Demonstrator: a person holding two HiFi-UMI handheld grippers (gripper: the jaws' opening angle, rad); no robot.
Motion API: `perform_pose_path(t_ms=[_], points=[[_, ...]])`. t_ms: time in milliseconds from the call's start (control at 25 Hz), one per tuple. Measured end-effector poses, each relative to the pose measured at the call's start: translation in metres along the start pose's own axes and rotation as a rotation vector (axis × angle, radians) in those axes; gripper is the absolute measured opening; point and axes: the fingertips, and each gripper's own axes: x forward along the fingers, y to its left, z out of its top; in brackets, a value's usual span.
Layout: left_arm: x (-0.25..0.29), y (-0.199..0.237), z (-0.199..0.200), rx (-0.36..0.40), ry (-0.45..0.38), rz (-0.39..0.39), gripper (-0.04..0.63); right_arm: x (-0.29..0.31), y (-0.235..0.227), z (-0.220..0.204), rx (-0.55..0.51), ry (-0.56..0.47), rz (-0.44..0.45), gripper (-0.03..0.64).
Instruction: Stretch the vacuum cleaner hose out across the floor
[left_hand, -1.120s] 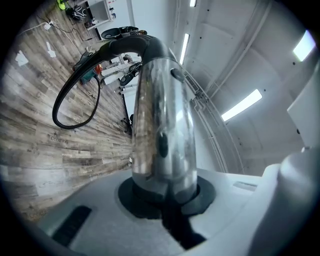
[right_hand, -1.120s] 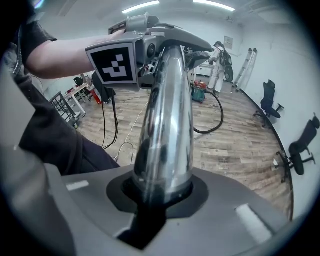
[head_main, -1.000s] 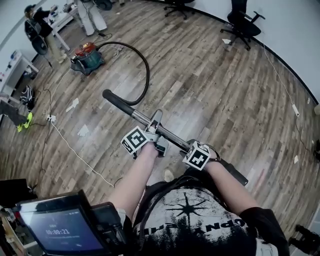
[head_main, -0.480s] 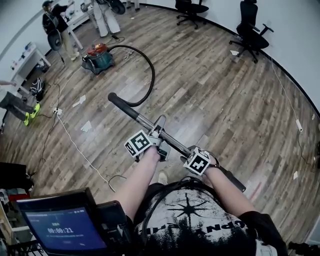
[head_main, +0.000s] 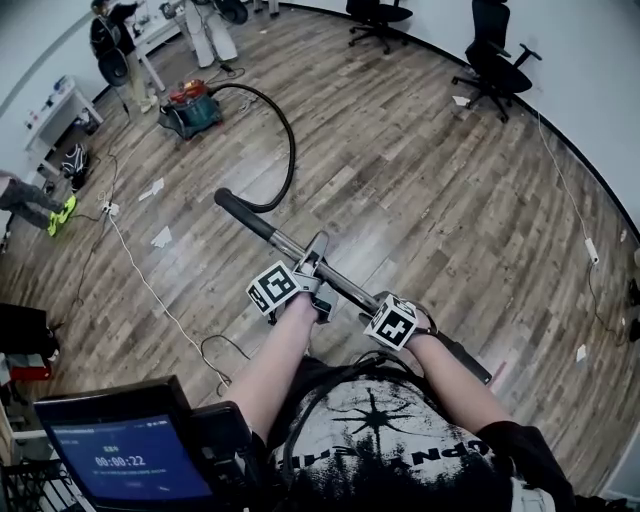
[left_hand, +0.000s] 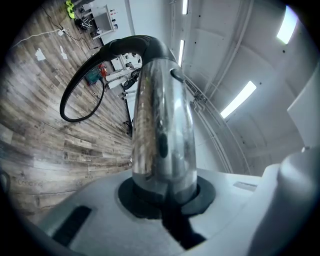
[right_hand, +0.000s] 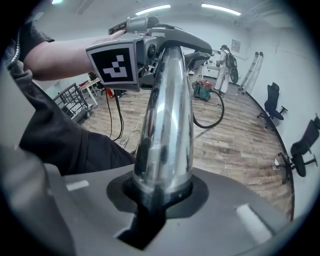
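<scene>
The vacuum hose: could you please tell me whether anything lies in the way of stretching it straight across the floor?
Nothing visible does. The hose curves over bare floorboards from the vacuum cleaner to the wand; the white cable and paper scraps lie off to one side.

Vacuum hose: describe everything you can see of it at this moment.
The hose is black, slim and flexible-looking. It leaves the vacuum far across the wood floor, sweeps in one wide bow, not yet straight, and hooks back into a black curved handle. That handle joins a shiny metal tube, which the left gripper and right gripper both clamp in their jaws.
</scene>
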Motion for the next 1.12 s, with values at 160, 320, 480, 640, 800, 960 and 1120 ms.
perform_pose_path(t_ms=[160,320,480,640,800,960,1120], points=[[-0.001,-0.005,-0.026,0.008,-0.003,0.014,0.038,-0.007,0.005,-0.025,-0.004,-0.009,0.011,0.083],[0.004,-0.016,-0.043,0.022,0.011,0.018,0.038,-0.017,0.006,-0.038,0.007,-0.028,0.011,0.083],[0.009,-0.025,-0.054,0.034,0.022,0.008,0.038,-0.024,0.004,-0.046,0.016,-0.039,-0.004,0.083],[0.007,-0.030,-0.056,0.035,0.027,0.009,0.038,-0.028,0.009,-0.047,0.019,-0.041,-0.003,0.084],[-0.002,-0.030,-0.054,0.036,0.023,0.010,0.038,-0.026,0.017,-0.044,0.014,-0.044,0.000,0.084],[-0.017,-0.029,-0.052,0.036,0.017,0.020,0.038,-0.024,0.030,-0.041,0.006,-0.045,0.008,0.084],[-0.036,-0.028,-0.045,0.047,0.010,0.016,0.038,-0.018,0.046,-0.034,-0.001,-0.049,0.005,0.084]])
